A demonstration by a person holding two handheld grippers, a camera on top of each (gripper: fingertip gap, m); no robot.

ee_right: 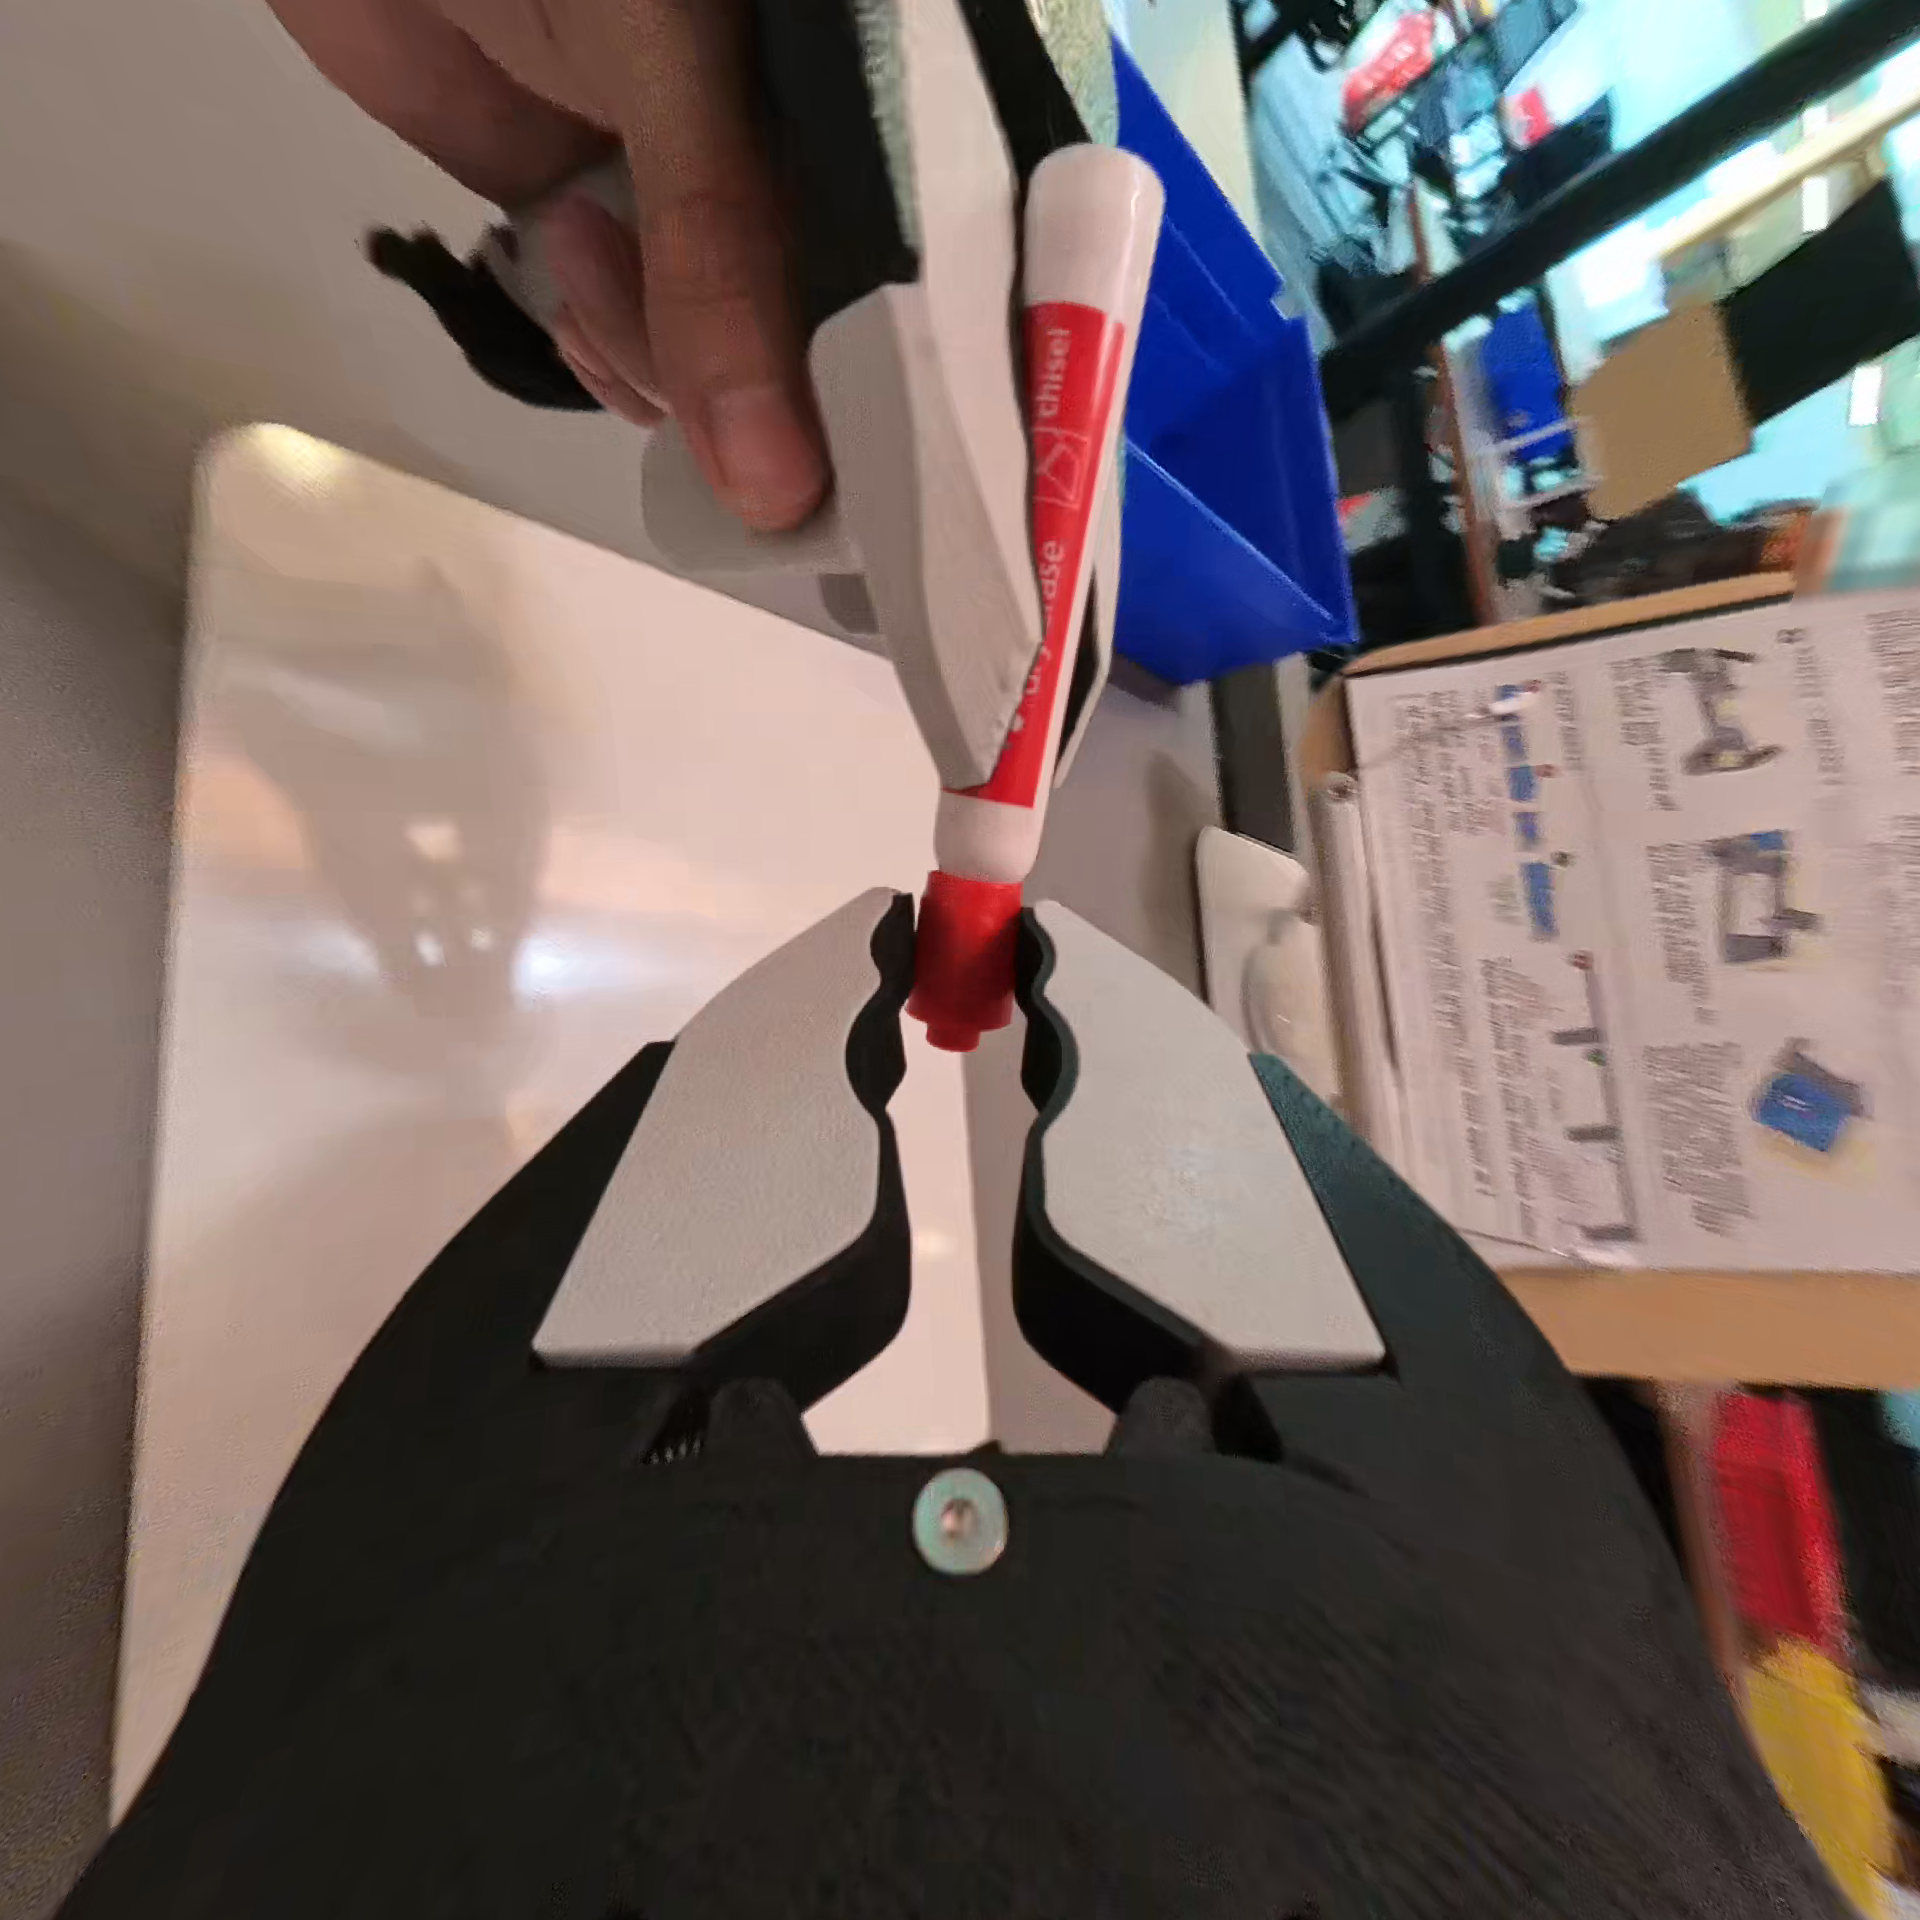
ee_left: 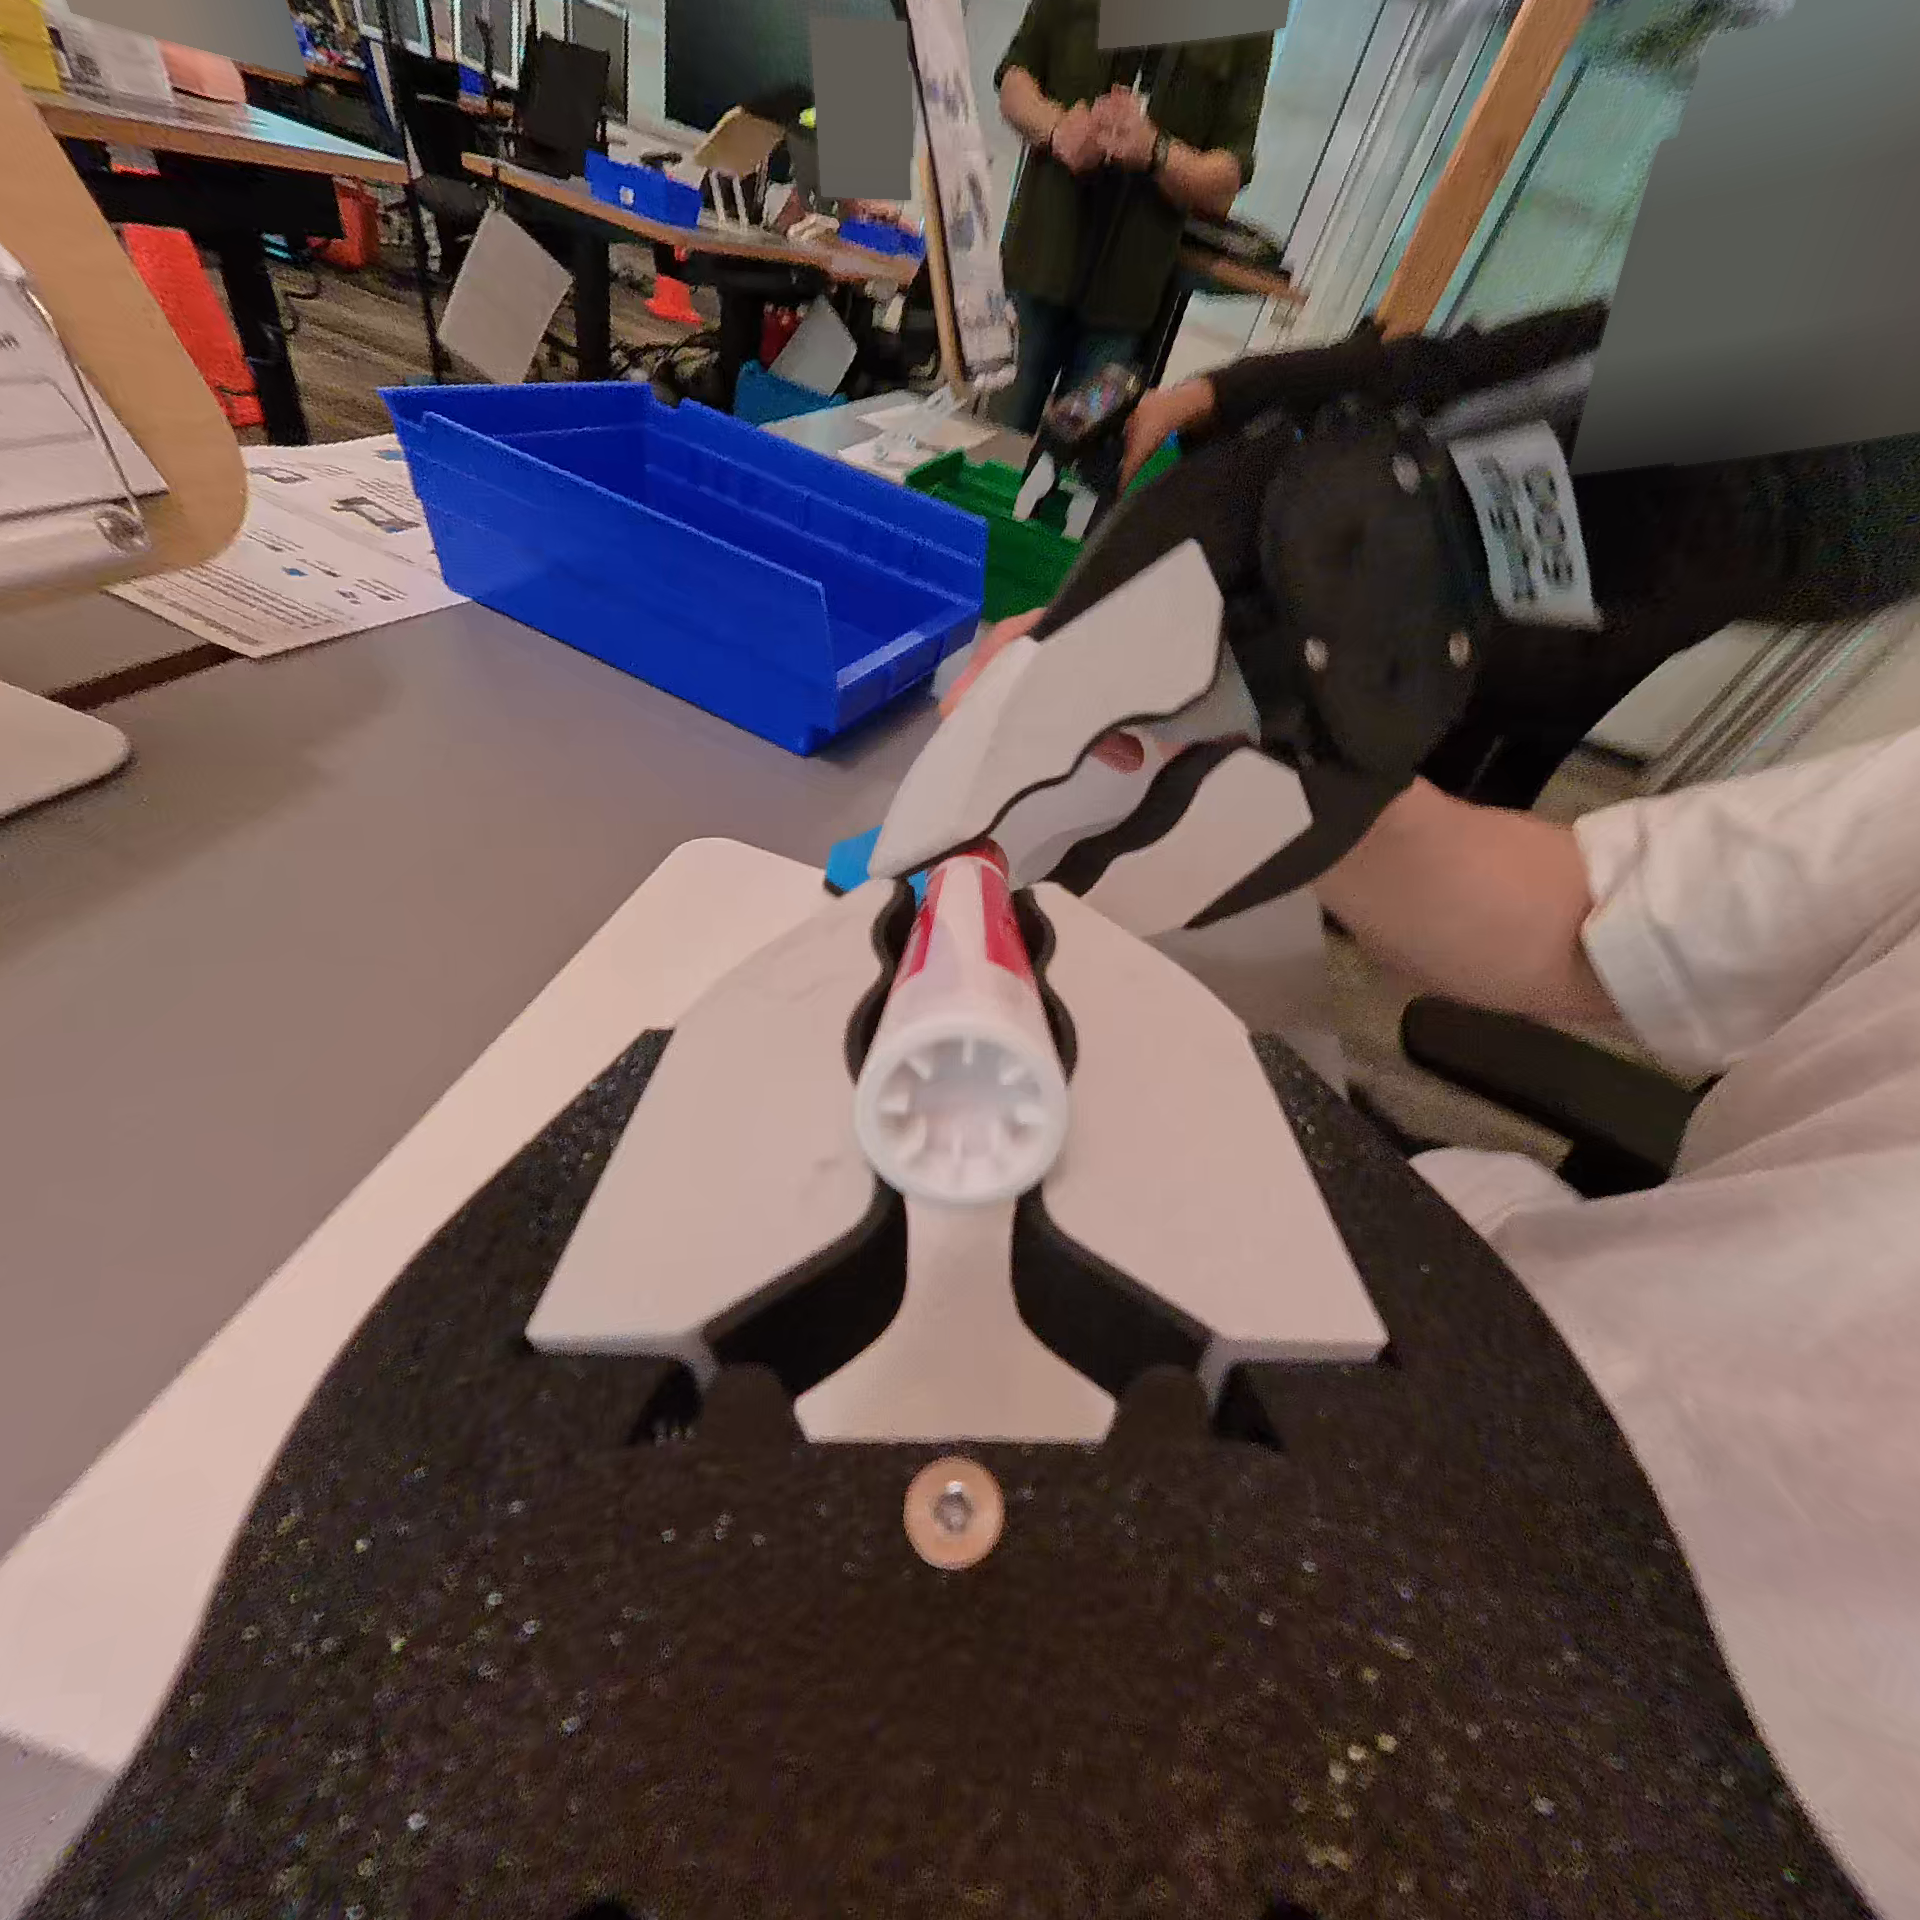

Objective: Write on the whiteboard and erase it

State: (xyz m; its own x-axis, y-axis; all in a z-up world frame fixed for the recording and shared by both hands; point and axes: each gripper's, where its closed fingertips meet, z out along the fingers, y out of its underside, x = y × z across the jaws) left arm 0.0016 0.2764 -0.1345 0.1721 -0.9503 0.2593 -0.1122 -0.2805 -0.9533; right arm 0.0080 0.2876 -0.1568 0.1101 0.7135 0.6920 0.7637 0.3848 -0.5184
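Note:
A white marker with a red label (ee_left: 966,1101) sits lengthwise between my left gripper's (ee_left: 961,920) fingers, its hollow butt end towards the camera. The left gripper is shut on the barrel. My right gripper (ee_left: 951,854) comes in from the right, tips at the marker's far end. In the right wrist view my right gripper (ee_right: 961,935) is shut on the marker's red cap (ee_right: 961,966), which sits on the end of the barrel (ee_right: 1081,416). The left gripper (ee_right: 992,753) holds that barrel from above. The whiteboard (ee_left: 623,1039) lies flat below, blank (ee_right: 468,831).
A blue bin (ee_left: 675,540) and a green bin (ee_left: 1023,540) stand beyond the board. A flat blue thing (ee_left: 857,860) lies at the board's far edge. Printed sheets (ee_right: 1662,935) lie beside the board. A person (ee_left: 1122,208) stands at the back.

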